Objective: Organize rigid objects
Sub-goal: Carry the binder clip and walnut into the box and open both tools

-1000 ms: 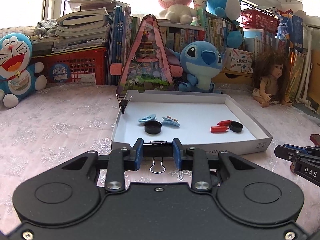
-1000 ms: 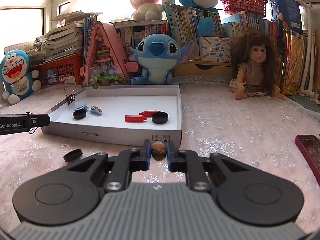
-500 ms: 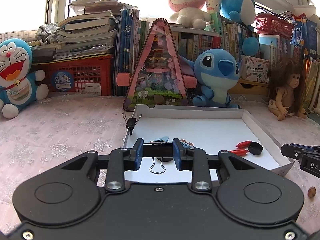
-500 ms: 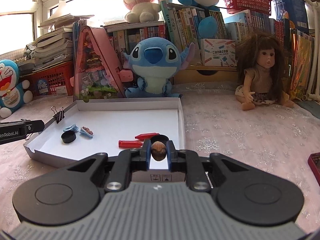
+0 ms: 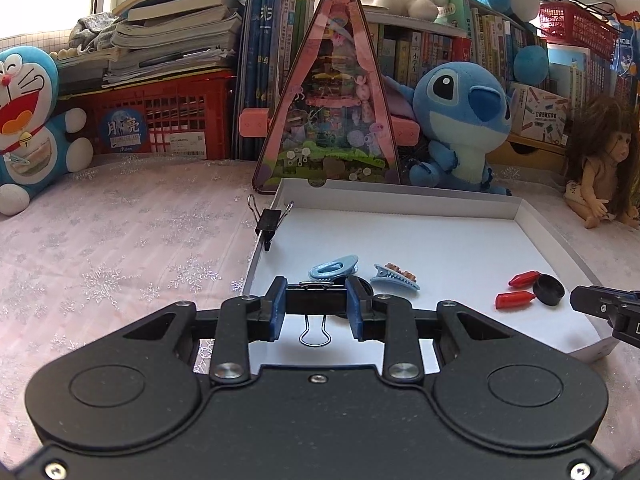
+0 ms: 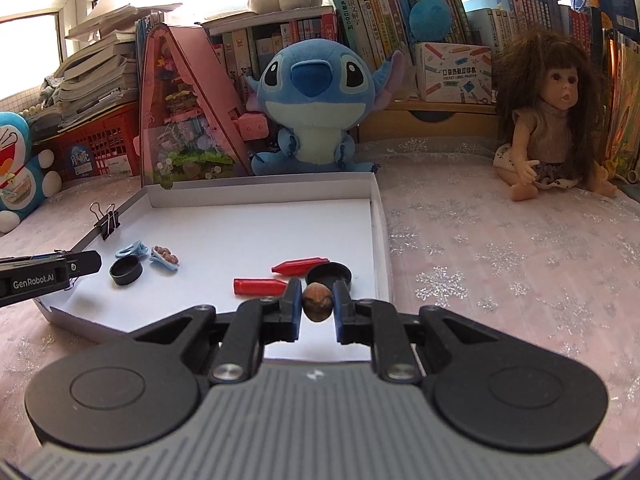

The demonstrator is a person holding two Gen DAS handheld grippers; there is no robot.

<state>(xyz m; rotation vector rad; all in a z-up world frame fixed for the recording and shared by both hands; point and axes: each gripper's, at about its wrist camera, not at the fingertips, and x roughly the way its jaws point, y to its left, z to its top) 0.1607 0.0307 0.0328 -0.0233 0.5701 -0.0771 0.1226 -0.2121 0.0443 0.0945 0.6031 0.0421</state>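
Note:
My left gripper (image 5: 316, 307) is shut on a black binder clip (image 5: 315, 305) and holds it over the near left part of the white tray (image 5: 400, 194). My right gripper (image 6: 317, 306) is shut on a brown nut (image 6: 317, 302) over the tray's (image 6: 260, 184) near right part. In the tray lie two blue hair clips (image 5: 333, 267) (image 5: 394, 276), two red caps (image 6: 256, 286) (image 6: 300, 265), and two black round lids (image 6: 126, 271) (image 6: 329, 274). Another binder clip (image 5: 269, 220) is clamped on the tray's left wall.
A Stitch plush (image 6: 316, 100), a pink triangular toy box (image 5: 330, 112), a Doraemon plush (image 5: 28, 120), a doll (image 6: 548, 120), a red crate (image 5: 160, 120) and shelves of books line the back. A pale snowflake cloth (image 6: 500, 260) covers the table.
Both grippers have moved forward from in front of the tray to over it, each keeping its object. The tray's contents have not shifted.

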